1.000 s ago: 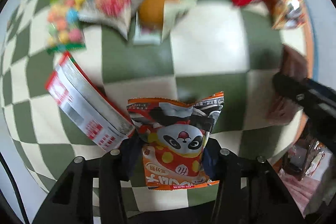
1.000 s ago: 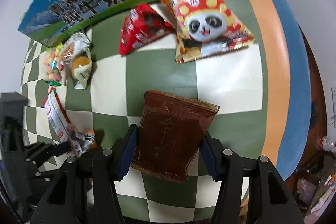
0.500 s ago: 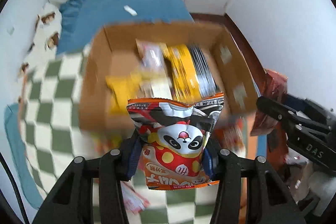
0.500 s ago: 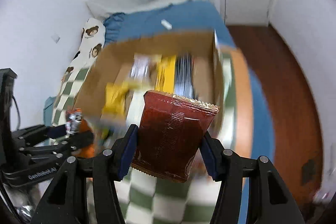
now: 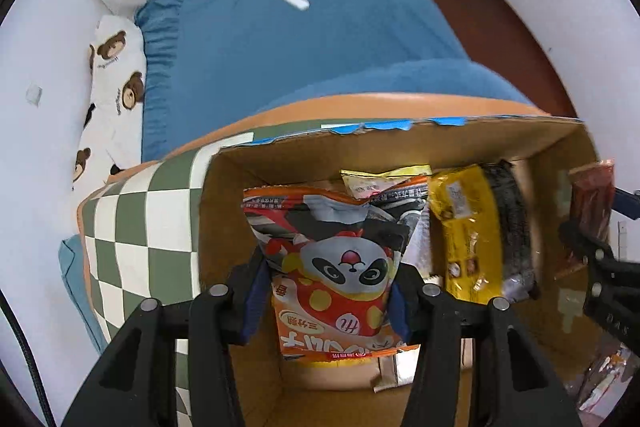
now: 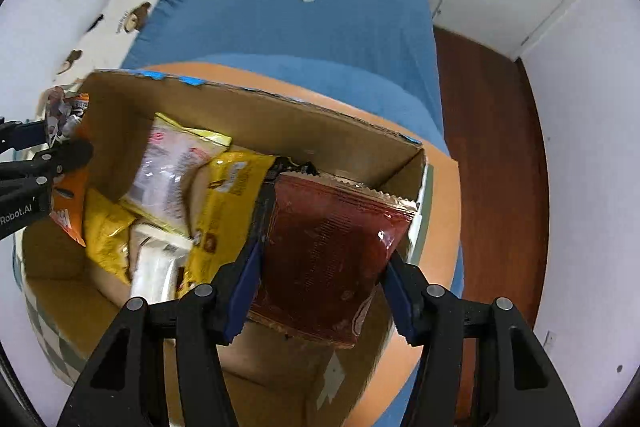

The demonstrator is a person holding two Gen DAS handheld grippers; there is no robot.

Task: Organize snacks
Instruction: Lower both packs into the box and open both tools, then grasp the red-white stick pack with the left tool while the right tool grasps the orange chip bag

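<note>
Open brown cardboard box (image 5: 224,211) sits on the green-and-white checkered tablecloth (image 5: 132,219), with yellow foil snack bags (image 6: 228,211) inside (standing on edge). Left gripper (image 5: 326,291) clamps an orange panda-print snack bag (image 5: 336,267) above the box's left part. Right gripper (image 6: 320,291) pinches a dark red foil packet (image 6: 328,251) over its right end.

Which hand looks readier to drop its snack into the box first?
Probably the left. The left gripper holds its panda packet over bare floor in the cardboard box; the right gripper's brown packet hangs near the box's right wall.
</note>
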